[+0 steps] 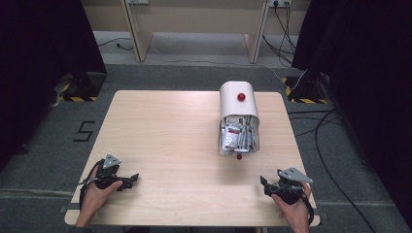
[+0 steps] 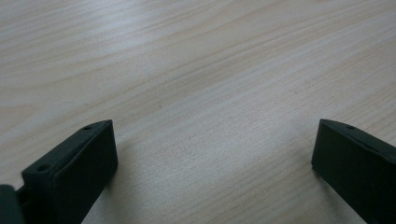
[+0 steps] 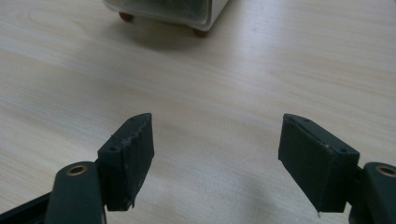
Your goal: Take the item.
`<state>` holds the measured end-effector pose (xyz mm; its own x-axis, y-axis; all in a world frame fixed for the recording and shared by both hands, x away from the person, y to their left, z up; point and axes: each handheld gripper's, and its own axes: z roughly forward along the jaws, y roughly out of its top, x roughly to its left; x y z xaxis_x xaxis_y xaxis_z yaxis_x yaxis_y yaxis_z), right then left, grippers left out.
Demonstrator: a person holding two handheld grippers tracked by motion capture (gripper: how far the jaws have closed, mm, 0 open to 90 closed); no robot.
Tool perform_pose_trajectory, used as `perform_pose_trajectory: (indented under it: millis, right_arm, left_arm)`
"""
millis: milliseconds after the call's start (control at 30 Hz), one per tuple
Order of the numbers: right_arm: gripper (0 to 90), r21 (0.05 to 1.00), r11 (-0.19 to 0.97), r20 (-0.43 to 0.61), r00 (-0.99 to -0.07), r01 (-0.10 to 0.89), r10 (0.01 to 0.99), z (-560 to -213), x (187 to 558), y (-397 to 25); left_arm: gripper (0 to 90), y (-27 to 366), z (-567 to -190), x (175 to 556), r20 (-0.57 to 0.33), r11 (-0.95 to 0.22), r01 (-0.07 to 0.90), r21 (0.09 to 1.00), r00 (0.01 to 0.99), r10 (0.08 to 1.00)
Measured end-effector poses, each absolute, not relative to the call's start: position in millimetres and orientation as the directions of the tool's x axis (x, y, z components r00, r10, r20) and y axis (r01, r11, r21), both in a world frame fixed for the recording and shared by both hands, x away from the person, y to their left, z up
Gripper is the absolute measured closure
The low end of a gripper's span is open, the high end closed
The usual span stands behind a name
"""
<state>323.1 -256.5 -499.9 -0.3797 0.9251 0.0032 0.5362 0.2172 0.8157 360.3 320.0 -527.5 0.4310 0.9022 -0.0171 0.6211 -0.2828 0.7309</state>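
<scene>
I am looking down on a pale wooden tabletop [image 1: 184,141] with a light grain, standing on grey carpet [image 1: 39,145]. Beyond its far edge I see the legs of a light wooden desk [image 1: 141,34] and loose black cables [image 1: 320,126] trailing over the floor off the right edge; black curtains [image 1: 43,43] close off both sides of the room, and a black number five [image 1: 83,131] is marked on the carpet off the left edge.

Toward the far right corner of the tabletop lies a white rounded container with a red knob on top [image 1: 238,116], its clear open end packed with paper sachets [image 1: 237,138] and facing the near edge. In the right gripper view I see its lower rim [image 3: 187,11] on small red feet, well ahead of the jaws.

My left gripper [image 1: 132,178] rests by the near left corner, held in a hand [image 1: 94,199]; its jaws are spread wide over bare wood and hold nothing. My right gripper [image 1: 265,183] sits by the near right corner, in the other hand [image 1: 294,208], jaws likewise wide apart, empty, pointing toward the container but well short of it.
</scene>
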Motion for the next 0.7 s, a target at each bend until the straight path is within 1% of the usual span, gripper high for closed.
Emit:
perform_pose_trajectory:
  millis: [200,700]
  right_arm:
    - [30.4,0.84,0.219,-0.009,-0.391,0.497,0.921,-485.8,316.8,-252.3]
    - [35.1,0.87,0.229,-0.035,-0.41,0.436,0.912,-448.7,306.2,-244.4]
  left_arm:
    - [0.0,320.2,-527.4,360.1,-0.016,-0.285,0.621,0.73,0.432,0.902]
    - [0.0,320.5,-527.4,359.3,-0.016,-0.286,0.62,0.73,0.435,0.901]
